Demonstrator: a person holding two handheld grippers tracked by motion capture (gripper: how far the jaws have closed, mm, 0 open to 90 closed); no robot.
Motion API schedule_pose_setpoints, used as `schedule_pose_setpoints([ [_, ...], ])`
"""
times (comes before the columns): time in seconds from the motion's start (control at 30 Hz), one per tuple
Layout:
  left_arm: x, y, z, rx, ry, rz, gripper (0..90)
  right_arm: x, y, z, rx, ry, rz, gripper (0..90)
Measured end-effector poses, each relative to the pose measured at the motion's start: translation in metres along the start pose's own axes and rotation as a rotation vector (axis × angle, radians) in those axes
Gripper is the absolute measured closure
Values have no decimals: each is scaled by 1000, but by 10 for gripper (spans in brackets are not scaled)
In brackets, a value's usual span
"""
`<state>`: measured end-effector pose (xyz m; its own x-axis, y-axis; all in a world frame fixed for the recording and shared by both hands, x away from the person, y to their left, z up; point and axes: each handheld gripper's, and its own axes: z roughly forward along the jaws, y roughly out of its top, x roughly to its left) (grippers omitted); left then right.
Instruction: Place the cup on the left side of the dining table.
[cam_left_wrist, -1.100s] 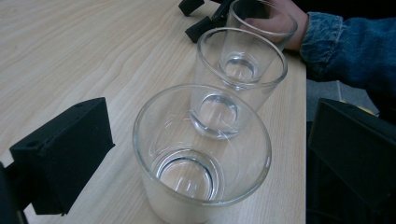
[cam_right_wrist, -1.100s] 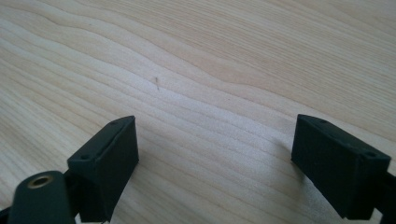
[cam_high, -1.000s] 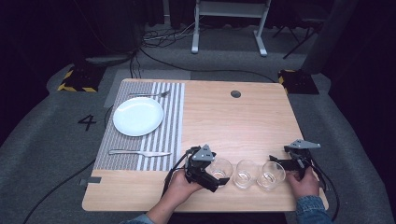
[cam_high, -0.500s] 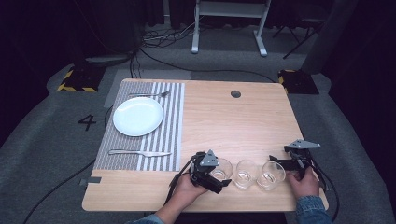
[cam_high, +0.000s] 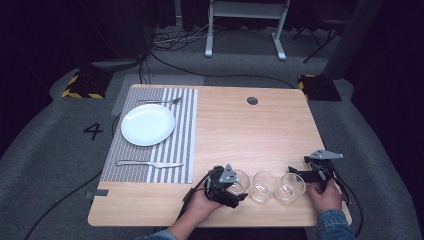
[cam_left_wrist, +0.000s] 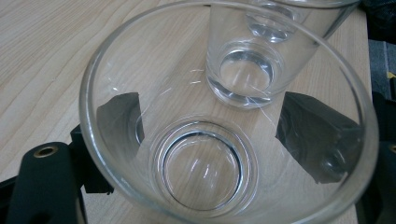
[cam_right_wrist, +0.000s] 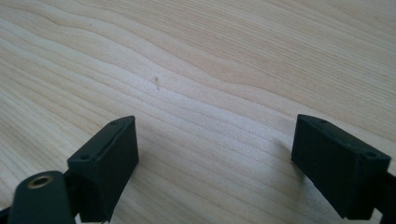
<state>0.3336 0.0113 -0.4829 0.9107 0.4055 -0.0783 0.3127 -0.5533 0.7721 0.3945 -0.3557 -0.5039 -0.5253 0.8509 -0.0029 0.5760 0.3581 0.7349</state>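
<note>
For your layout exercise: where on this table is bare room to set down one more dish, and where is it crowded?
Free: the wide bare wood between the striped placemat and the table's right edge, from the round hole down to the glasses. Crowded: the near edge, where three glasses stand in a row between the left hand-held gripper and right hand-held gripper.

Three glasses stand in a close row along the near edge of the worktop (cam_high: 260, 130), leaving little room between them: the left glass (cam_high: 238, 181), the middle glass (cam_high: 263, 186) and the right glass (cam_high: 291, 187). The left gripper (cam_high: 235, 189) straddles the left glass. The wide centre and far right of the worktop lie bare. On the left, the striped mat (cam_high: 165, 150) carries a plate (cam_high: 148, 124), a knife (cam_high: 149, 163) and a fork (cam_high: 160, 101).
</note>
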Motion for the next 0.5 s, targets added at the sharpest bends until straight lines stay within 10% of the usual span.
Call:
schedule_pose_setpoints([
  [0.5,8,13,-30,-17,-33,-56,201,-1,-1,0,0,12,-11,147],
])
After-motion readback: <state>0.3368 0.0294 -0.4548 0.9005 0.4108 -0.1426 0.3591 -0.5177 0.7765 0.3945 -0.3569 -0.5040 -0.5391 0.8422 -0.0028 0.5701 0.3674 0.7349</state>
